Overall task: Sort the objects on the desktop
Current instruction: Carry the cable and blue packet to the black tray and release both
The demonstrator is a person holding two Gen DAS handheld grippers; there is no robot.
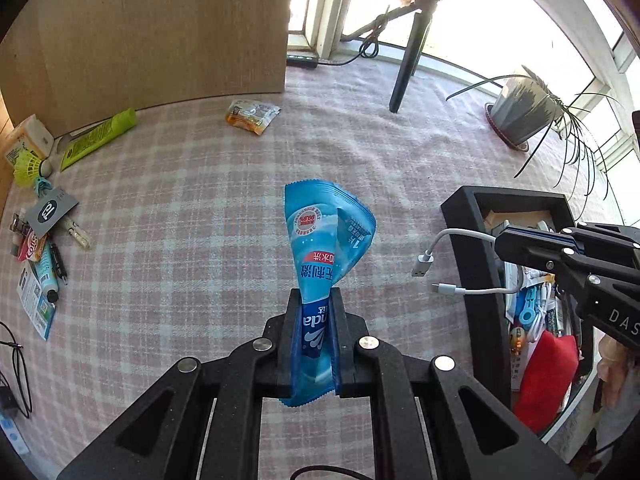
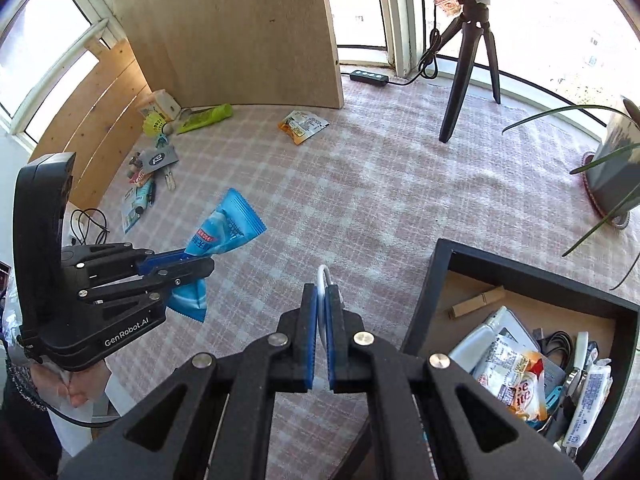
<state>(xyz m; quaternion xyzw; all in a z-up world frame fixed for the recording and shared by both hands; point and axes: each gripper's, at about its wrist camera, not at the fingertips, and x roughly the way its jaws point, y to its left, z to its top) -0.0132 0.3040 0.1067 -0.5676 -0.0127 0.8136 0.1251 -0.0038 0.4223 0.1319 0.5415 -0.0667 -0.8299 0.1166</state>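
While both claws hang over the pink checked tablecloth (image 1: 192,216), here is how it stands:

Left gripper (image 1: 315,300): pressed tight on the blue wipe sachet (image 1: 324,240), pinching its lower half; the top of the sachet fans out crumpled past the fingertips, clear of the cloth.
Same sachet, right wrist view: there it is at 9 o'clock (image 2: 224,228), sticking out of the left gripper (image 2: 200,266), with a hand (image 2: 76,392) below at 8 o'clock.
Right gripper (image 2: 322,300): blue pads almost together, nipping the white USB cable (image 2: 323,276), only a small loop showing above the tips.
Cable, left wrist view: at 3 o'clock, its 2 plugs (image 1: 424,264) dangle from the right gripper (image 1: 500,244) just beside the near wall of the black tray (image 1: 480,280); whether the cable touches the rim, I cannot quite tell.
Tray, right wrist view: at 4 o'clock (image 2: 424,312), holding a wooden clothespin (image 2: 476,302), snack packets and cables.
Unsorted pile: at 10 o'clock, green tube (image 2: 208,117), yellow shuttlecock (image 2: 154,124), grey card (image 2: 160,158) and small bits against the wooden board (image 2: 240,32).
Orange packet (image 2: 302,126): alone at 12 o'clock, flat on the cloth.
Tripod (image 2: 468,60): at 1 o'clock.
Potted plant (image 2: 616,160): at 3 o'clock.
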